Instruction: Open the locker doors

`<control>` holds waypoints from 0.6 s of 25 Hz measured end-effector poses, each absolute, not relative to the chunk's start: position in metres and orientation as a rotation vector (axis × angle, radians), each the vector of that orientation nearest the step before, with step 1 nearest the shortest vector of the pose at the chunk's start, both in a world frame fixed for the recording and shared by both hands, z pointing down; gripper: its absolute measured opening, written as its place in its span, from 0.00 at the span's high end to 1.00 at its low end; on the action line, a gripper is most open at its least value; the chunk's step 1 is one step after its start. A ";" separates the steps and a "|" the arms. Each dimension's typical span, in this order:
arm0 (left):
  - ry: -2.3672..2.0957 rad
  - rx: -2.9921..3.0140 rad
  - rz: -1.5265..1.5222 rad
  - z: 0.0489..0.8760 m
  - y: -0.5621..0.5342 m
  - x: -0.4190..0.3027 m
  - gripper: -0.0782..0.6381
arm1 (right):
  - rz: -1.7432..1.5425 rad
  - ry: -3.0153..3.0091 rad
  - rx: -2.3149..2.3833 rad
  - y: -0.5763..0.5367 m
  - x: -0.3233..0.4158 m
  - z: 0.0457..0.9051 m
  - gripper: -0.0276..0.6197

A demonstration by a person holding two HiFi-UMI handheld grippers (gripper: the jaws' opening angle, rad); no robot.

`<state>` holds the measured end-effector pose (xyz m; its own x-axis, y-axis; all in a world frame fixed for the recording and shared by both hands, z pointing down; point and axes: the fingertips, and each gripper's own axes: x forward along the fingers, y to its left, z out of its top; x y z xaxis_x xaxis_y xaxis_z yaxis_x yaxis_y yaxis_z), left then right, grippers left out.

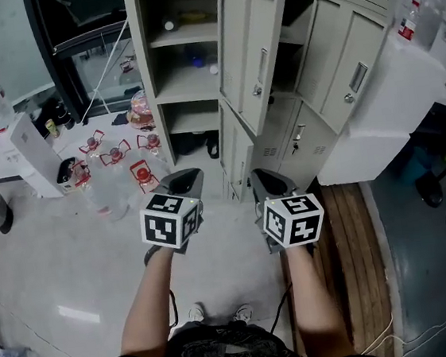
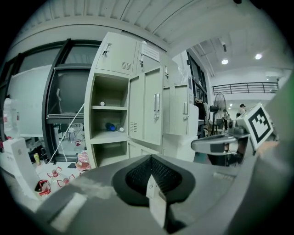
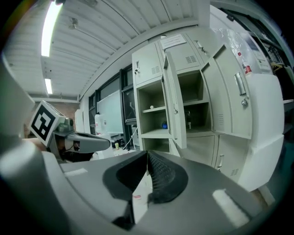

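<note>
The beige locker bank (image 1: 196, 85) stands ahead of me in the head view. Its left column shows bare shelves, and one tall upper door (image 1: 255, 50) hangs wide open. Further right a second door (image 1: 352, 71) is swung out, and a lower door (image 1: 234, 148) stands ajar. Both grippers are held in front of the lockers, touching nothing. My left gripper (image 1: 193, 175) has its jaws together with nothing between them, as does my right gripper (image 1: 259, 176). The left gripper view shows the left gripper (image 2: 150, 158) aimed at the open door (image 2: 151, 110). The right gripper (image 3: 147, 153) faces the locker (image 3: 156, 114).
Several red-and-clear items (image 1: 116, 155) lie on the floor at left, beside a white box (image 1: 36, 155). A white cabinet (image 1: 392, 114) stands against the lockers' right side. A wooden strip (image 1: 350, 239) runs along the floor at right. A blue bottle (image 1: 197, 56) lies on a shelf.
</note>
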<state>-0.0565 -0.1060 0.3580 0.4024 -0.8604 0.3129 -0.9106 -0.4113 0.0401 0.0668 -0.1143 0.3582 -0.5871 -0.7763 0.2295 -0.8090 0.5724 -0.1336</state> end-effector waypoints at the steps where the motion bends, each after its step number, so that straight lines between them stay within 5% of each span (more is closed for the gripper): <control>1: -1.570 2.460 0.348 0.353 -0.105 -0.062 0.89 | 0.335 -2.654 1.369 -0.113 0.067 0.353 0.95; 15: -1.535 2.561 0.307 0.320 -0.114 -0.094 0.88 | 0.231 -2.628 1.545 -0.110 0.060 0.317 0.95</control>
